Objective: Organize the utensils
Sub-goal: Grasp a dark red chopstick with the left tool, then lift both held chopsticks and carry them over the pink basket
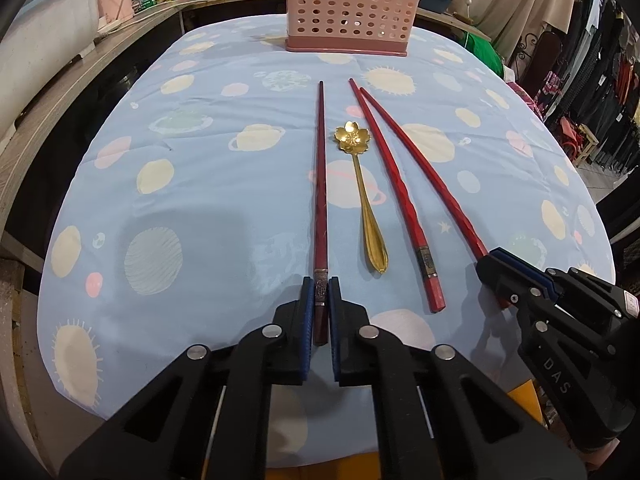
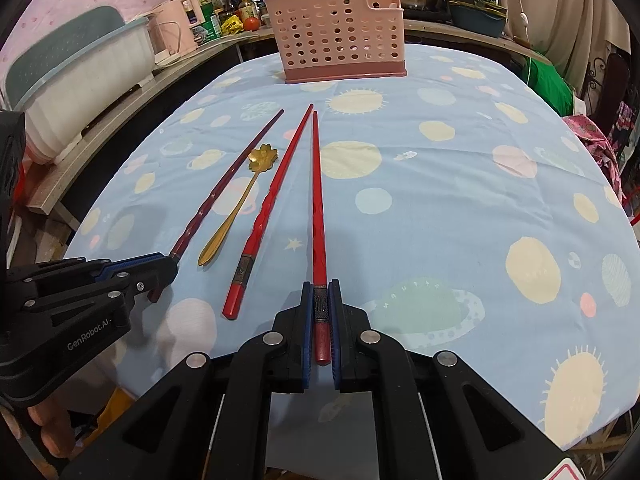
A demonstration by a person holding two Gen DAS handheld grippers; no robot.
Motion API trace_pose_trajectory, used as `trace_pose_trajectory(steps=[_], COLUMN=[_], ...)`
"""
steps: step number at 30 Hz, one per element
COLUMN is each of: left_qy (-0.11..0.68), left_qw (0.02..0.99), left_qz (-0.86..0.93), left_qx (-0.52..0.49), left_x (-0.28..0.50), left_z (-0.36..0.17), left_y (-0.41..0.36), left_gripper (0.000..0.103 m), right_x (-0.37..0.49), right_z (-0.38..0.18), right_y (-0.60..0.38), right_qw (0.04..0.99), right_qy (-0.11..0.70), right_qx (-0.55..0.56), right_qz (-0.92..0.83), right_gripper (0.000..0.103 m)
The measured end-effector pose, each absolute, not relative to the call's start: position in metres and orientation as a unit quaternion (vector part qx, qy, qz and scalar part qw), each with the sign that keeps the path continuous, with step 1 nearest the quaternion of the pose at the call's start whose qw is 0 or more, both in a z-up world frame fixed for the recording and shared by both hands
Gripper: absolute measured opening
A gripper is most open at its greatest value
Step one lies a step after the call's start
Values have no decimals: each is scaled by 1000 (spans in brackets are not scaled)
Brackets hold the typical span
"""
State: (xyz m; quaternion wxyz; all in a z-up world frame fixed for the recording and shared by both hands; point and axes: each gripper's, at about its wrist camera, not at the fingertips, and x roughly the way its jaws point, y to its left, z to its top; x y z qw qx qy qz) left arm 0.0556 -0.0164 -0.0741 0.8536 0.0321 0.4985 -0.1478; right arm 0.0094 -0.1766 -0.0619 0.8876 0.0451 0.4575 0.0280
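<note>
Three chopsticks and a gold flower-bowl spoon [image 1: 362, 188] lie lengthwise on the blue planet-print tablecloth [image 1: 200, 184]. My left gripper [image 1: 320, 288] is shut on the thick end of the dark red chopstick [image 1: 321, 184], which rests on the cloth. My right gripper [image 2: 321, 292] is shut on the thick end of a bright red chopstick [image 2: 318, 200]. A second bright red chopstick [image 2: 272, 208] lies free between the spoon [image 2: 240, 208] and the held one. The pink perforated utensil basket [image 1: 348, 8] stands upright at the table's far edge; it also shows in the right wrist view [image 2: 340, 36].
A wooden counter [image 1: 80, 64] runs along the left and back with a white dish tub [image 2: 80, 80], a pink appliance, bottles and a tomato. Pots stand behind the basket. Hanging clothes and a chair are at the right.
</note>
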Motion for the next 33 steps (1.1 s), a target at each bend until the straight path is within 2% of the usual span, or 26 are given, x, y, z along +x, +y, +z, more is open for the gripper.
trace_pose_trajectory(steps=[13,33], left_qy=[484,386], left_qw=[862,910], left_qz=[-148,-153], left_qx=[17,-18], left_x=[61,112], left_z=[-52,61], left_y=[-8,-2], left_gripper=[7,7], right_x=[9,58], right_z=[-30,74], right_y=[-186,-222], right_qw=[900,944], right_qy=[429,317], right_qx=[68,87], right_qz=[30,17], right_gripper=[7,7])
